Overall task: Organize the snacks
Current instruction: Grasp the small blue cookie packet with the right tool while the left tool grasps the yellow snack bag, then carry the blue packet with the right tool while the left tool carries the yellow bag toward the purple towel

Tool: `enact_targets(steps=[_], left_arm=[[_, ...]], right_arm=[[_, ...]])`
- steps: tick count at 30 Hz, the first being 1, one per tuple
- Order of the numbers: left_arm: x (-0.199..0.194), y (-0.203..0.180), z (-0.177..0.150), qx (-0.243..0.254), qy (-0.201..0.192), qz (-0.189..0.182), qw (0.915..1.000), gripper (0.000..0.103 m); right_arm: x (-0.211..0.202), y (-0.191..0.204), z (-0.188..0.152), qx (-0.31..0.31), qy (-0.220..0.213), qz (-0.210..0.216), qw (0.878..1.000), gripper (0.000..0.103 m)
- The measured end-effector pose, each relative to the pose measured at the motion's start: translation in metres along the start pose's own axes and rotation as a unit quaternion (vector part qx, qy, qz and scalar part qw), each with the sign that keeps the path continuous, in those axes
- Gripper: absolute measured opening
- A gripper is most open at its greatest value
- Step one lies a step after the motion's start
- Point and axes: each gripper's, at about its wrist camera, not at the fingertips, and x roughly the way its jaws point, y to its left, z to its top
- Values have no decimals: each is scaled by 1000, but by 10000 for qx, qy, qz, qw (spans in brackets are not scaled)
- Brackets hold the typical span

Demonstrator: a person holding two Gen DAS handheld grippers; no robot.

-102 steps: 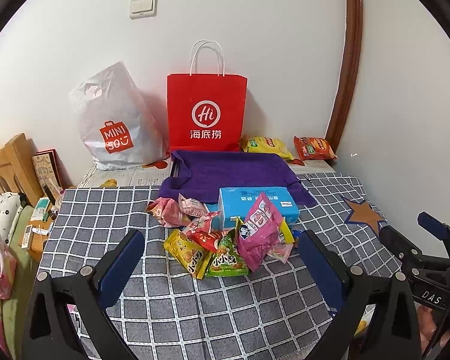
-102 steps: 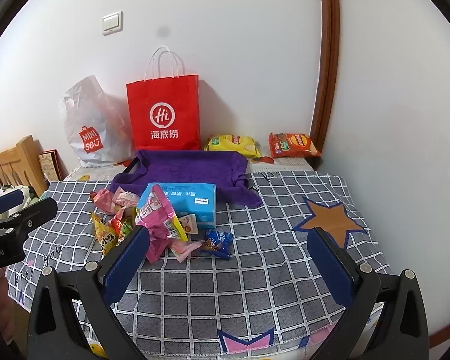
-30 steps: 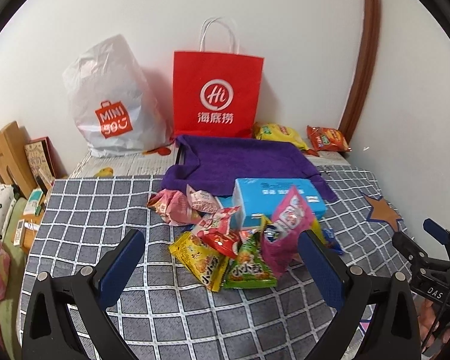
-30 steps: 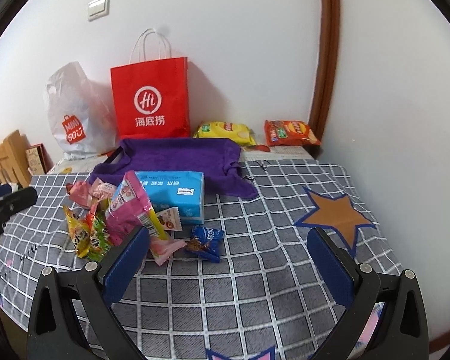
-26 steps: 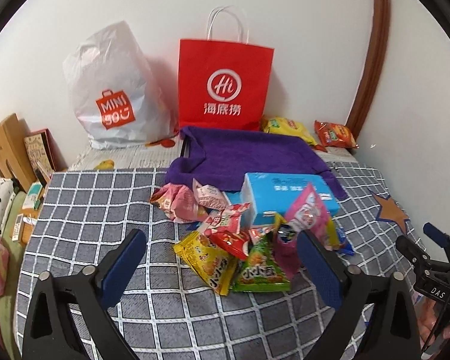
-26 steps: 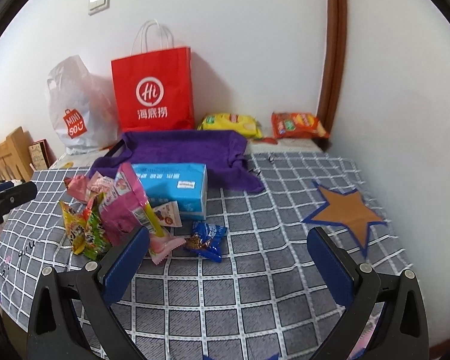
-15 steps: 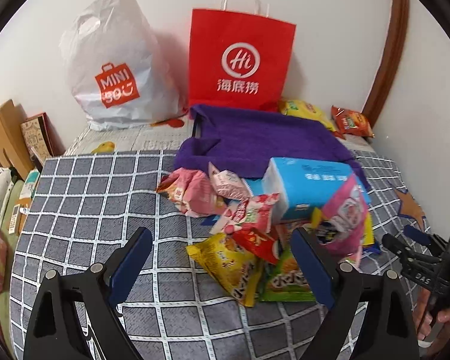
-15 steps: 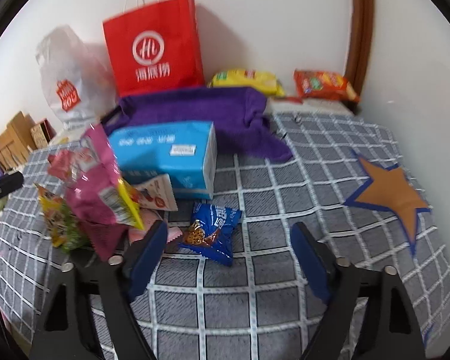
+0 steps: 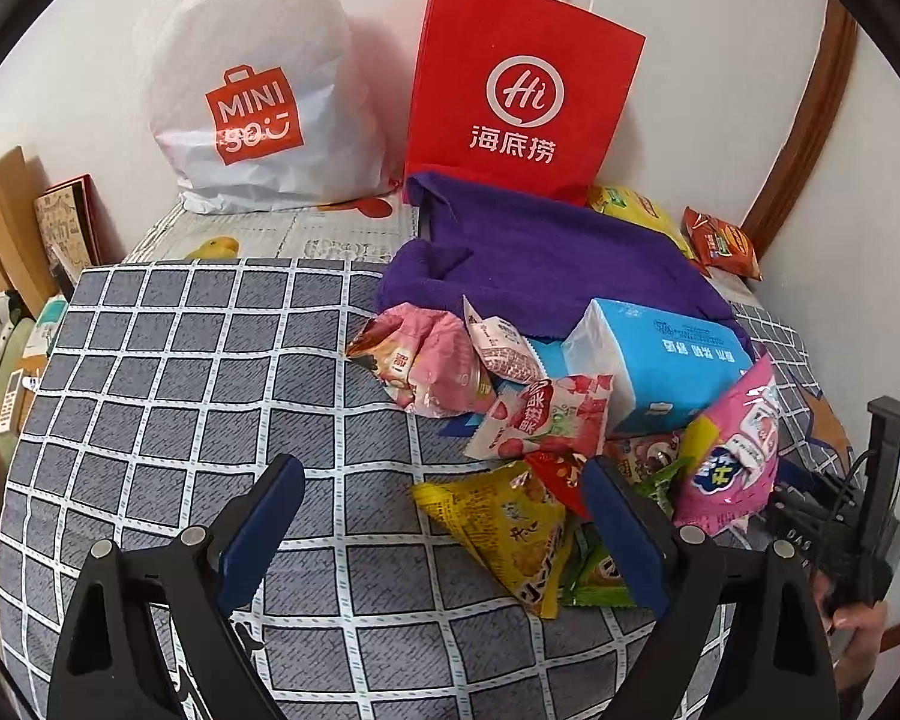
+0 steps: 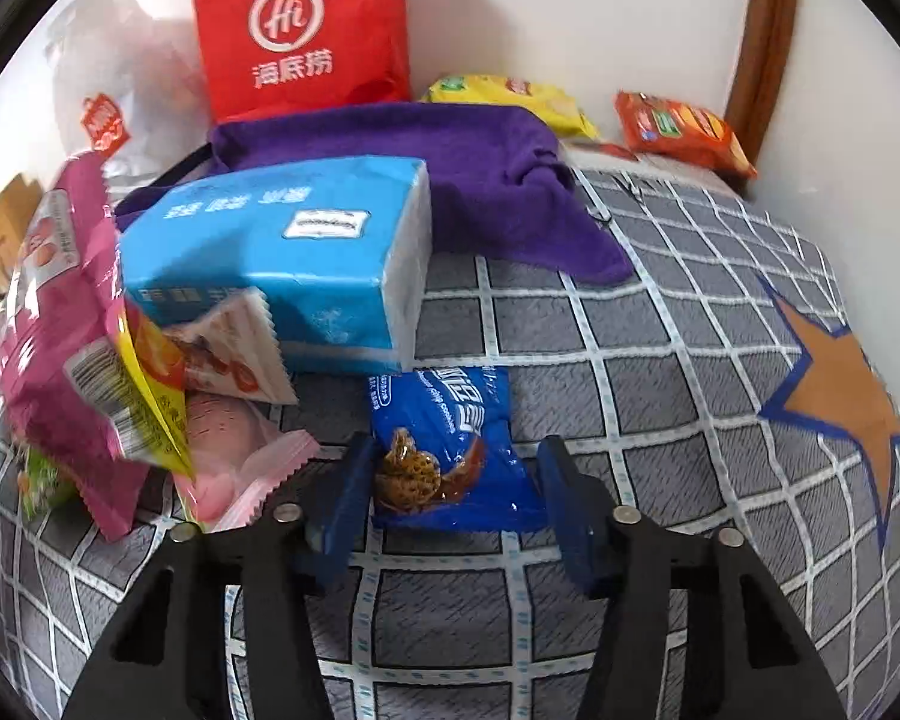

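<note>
A pile of snack packets lies on the grey checked cloth [image 9: 180,396] beside a blue tissue pack [image 10: 282,240]. My right gripper [image 10: 456,480] is low over a blue cookie packet [image 10: 450,450]. Its jaws are closing with the packet between them, and the pads do not visibly press on it. My left gripper [image 9: 441,516] stands open over the cloth at the pile's left edge. A yellow packet [image 9: 504,528] lies just inside its right finger [image 9: 618,528]. A tall pink bag [image 9: 732,462] stands at the pile's right side.
Against the wall stand a red paper bag [image 9: 522,84] and a white plastic bag [image 9: 252,96], with a purple cloth [image 9: 546,252] in front. Yellow [image 10: 510,96] and orange [image 10: 678,126] packets lie at the back right. A hand [image 9: 858,618] shows at the right edge.
Both grippers have come down and closer to the snack pile. The right jaws have narrowed from wide open to either side of the blue cookie packet. The left jaws narrowed slightly.
</note>
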Motion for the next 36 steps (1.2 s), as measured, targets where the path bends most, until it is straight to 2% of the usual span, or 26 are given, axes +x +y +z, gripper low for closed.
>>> enact_targets(steps=[2, 6, 9, 15, 18, 21, 23, 26, 29, 33, 36], left_arm=[[1, 1, -1, -13, 9, -8, 10000, 93], [10, -4, -5, 95, 57, -70, 9999, 93], [26, -9, -13, 231, 204, -30, 9995, 93], [55, -13, -24, 82, 491, -404, 9979, 93], [55, -15, -25, 112, 371, -303, 9988, 91], [52, -17, -28, 128, 317, -216, 9992, 77], [49, -18, -31, 165, 269, -258, 9992, 62], [42, -16, -34, 137, 236, -352, 9990, 53], [31, -9, -36, -16, 180, -501, 9986, 51], [19, -3, -39, -18, 172, -480, 9987, 51], [6, 4, -41, -56, 175, -565, 9982, 51]], right_arm=[[-1, -7, -2, -7, -38, -160, 9999, 51], [-1, -18, -4, 211, -20, -7, 9998, 52], [0, -14, -3, 149, -16, -95, 9998, 52], [1, -16, -3, 221, -7, 5, 9998, 53], [2, -13, -2, 166, -5, -53, 9998, 53], [2, -13, -1, 174, -4, -37, 9998, 53], [2, -15, -1, 207, -6, 5, 9998, 53], [3, -16, -1, 197, -4, -5, 9998, 53], [2, -15, 0, 192, -11, -9, 9998, 52], [-2, -16, -3, 174, -46, 55, 9998, 51], [-10, -16, -7, 165, -60, -107, 9998, 50]])
